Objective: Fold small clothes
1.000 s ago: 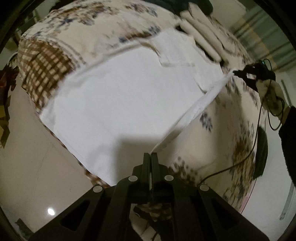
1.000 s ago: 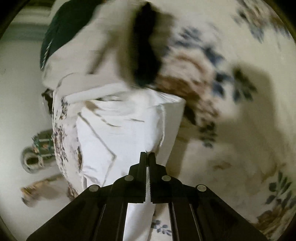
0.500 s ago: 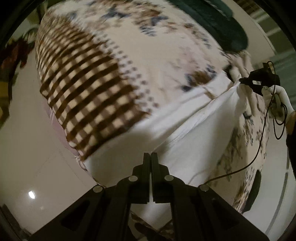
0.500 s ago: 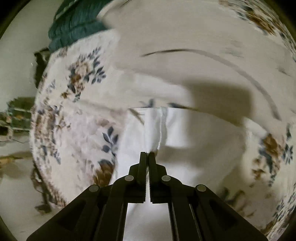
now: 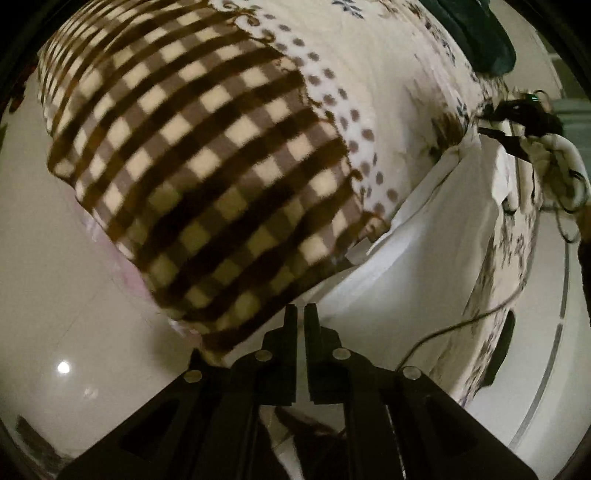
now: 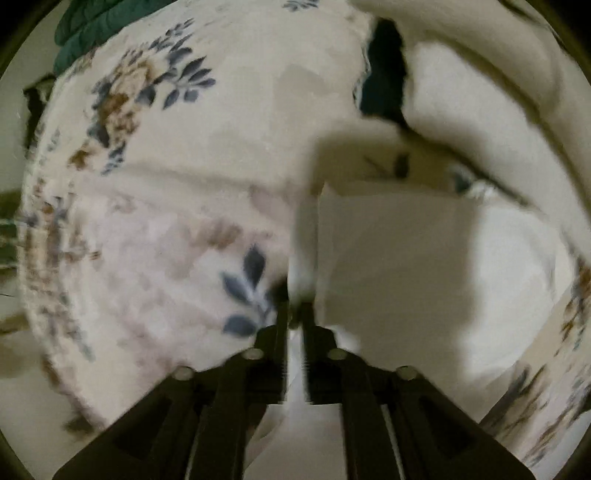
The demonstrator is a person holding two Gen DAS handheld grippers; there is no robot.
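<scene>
A white garment (image 5: 439,258) lies folded over on a bed with a floral and brown-check blanket (image 5: 207,158). My left gripper (image 5: 300,310) sits at the garment's near edge by the check corner, its jaws a narrow slit apart with white cloth under them. My right gripper (image 6: 295,310) has its jaws close together with the white garment's (image 6: 406,258) edge between them. In the left wrist view the right gripper (image 5: 495,134) is at the garment's far end.
A dark green cloth (image 5: 476,33) lies at the far end of the bed; it also shows in the right wrist view (image 6: 88,33). Pale glossy floor (image 5: 55,302) lies to the left of the bed. A black cable (image 5: 461,325) trails down the right side.
Both grippers have carried the garment's edge across, folding it over itself. The left gripper has swung toward the check corner. Both jaws now show a slight gap.
</scene>
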